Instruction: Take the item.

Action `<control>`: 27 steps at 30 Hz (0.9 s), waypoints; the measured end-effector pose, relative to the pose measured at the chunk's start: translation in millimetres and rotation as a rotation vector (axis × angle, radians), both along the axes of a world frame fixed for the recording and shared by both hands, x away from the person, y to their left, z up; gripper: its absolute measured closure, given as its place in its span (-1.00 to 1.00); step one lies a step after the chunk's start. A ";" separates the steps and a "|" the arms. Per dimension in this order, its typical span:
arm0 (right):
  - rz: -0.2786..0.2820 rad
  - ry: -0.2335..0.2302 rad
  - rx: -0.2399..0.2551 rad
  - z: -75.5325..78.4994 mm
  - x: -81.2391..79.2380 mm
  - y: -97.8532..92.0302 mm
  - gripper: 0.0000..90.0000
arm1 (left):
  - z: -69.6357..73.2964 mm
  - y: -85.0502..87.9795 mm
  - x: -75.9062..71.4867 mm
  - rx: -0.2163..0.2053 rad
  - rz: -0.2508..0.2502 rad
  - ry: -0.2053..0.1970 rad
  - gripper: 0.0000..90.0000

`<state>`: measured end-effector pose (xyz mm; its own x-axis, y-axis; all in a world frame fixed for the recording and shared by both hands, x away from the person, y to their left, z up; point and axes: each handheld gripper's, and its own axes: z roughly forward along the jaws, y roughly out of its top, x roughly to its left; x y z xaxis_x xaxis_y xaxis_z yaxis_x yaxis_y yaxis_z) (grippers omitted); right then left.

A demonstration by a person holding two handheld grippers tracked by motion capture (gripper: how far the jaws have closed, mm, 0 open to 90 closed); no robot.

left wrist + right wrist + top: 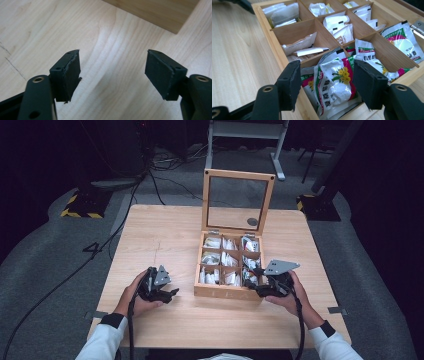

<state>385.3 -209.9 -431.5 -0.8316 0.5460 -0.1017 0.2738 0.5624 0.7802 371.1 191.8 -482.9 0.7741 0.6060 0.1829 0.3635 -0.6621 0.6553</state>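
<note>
The open wooden box (227,292) holds packets in nine compartments. The right gripper (325,85) straddles a flowered packet (337,82), jaws apart; the left gripper (112,72) hangs open, empty, over the table (107,37).

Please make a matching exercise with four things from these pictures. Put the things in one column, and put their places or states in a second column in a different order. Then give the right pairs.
Things:
1. lid
2. left gripper
3. right gripper
4. flower packet

Places or states:
A. open, over bare tabletop to the left of the box
B. lying in the box's near right compartment
C. standing upright at the back of the box
D. open, at the box's near right corner, jaws on either side of a packet

Pairs: 1-C, 2-A, 3-D, 4-B
</note>
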 end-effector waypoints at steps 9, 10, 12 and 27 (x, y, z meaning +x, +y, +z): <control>-0.050 0.024 -0.041 -5.9 7.9 -0.3 -0.03 | -13.1 5.9 -23.3 -0.049 -0.007 0.045 -0.38; -0.054 0.023 -0.047 -6.4 7.5 -0.2 -0.02 | -14.4 7.6 -25.1 -0.066 -0.005 0.049 -0.38; -0.054 0.022 -0.056 -6.3 6.9 0.4 0.04 | -16.6 11.6 -26.5 -0.095 0.003 0.058 -0.39; -0.039 0.024 -0.119 -16.4 9.7 3.3 0.70 | -20.7 14.3 -20.5 -0.158 0.047 0.129 -0.56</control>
<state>395.1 -206.6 -448.0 -0.8130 0.5631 -0.1479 0.3152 0.6393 0.7014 350.6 206.0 -503.6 0.7553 0.6552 -0.0159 0.4791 -0.5354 0.6956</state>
